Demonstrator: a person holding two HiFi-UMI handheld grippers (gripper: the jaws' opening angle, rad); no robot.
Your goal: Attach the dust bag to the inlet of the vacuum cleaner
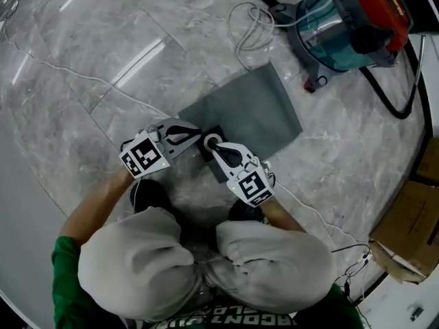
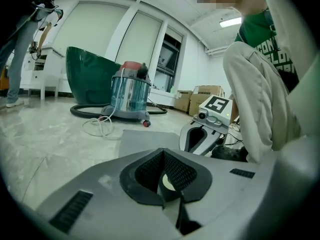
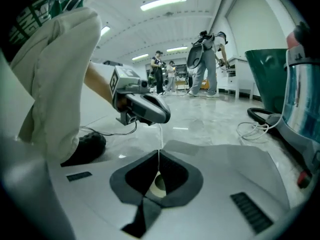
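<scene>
Just in front of the person's bent knees (image 1: 130,259), the dust bag (image 1: 254,108) lies flat on the marble floor (image 1: 82,81). We see it as a plain grey rectangle of cloth, set at a slant. Its near end carries a dark collar (image 1: 210,159) with a pale ring (image 1: 212,141).

Both forearms reach forward and inward from the knees, so that the two grippers meet point to point over this collar. The left gripper (image 1: 197,137) comes in low from the left and lies almost level with the floor. The right gripper (image 1: 210,147) comes in from the right with its tip at the ring.

In each gripper view the jaws are closed, and their tips touch along one thin seam. A small pale round patch shows in the hollow behind the tips. We cannot tell whether this patch is the ring, nor whether any cloth is pinched. The grey cloth of the bag spreads out beyond both tips.

Farther away, past the far end of the bag, a white cord (image 1: 250,26) lies in loose loops. Beside it stands the vacuum cleaner (image 1: 343,19), well apart from the bag, with a shiny drum and a red top. A black hose (image 1: 394,98) curves away from it. Cardboard boxes (image 1: 411,232) stand at the right edge.
</scene>
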